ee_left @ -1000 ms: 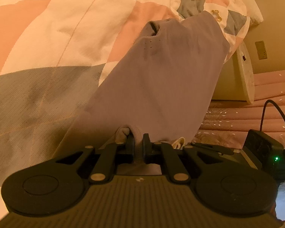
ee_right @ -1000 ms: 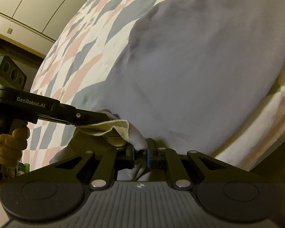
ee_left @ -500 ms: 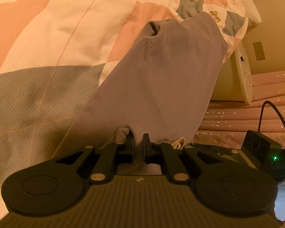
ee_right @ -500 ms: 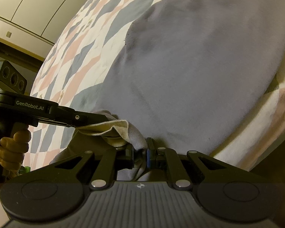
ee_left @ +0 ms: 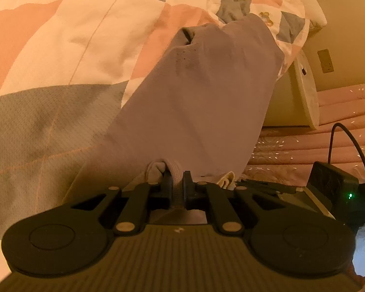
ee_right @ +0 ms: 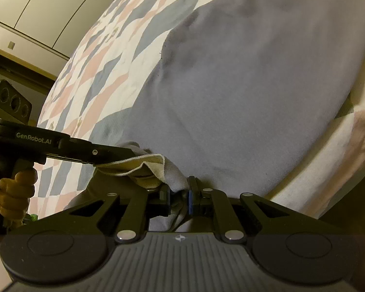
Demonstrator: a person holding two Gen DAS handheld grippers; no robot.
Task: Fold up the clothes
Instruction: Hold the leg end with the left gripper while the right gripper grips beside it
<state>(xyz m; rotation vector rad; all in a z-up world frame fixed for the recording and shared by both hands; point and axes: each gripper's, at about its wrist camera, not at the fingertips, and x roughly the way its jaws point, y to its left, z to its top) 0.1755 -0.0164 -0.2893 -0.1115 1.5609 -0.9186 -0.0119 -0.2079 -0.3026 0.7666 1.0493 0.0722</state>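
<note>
Both grippers are being kept closed on the near edge of a grey garment (ee_left: 197, 102). Between the fingers of the left gripper (ee_left: 177, 187) a ribbed hem fold is being pinched, and just beside it, to the right, the pale inner side of the cloth is being shown. By the right gripper (ee_right: 178, 196) a neighbouring bunch of the same edge is being clamped, with the left gripper (ee_right: 124, 154) seen touching the cloth close by and a hand (ee_right: 12, 192) wrapped round its handle. Beyond the fingers the garment is being stretched out flat across a checked quilt (ee_left: 60, 60) of pink, white and grey, near the bed's edge. Further off, a black device with a green light (ee_left: 338, 189) is being seen at the right.
</note>
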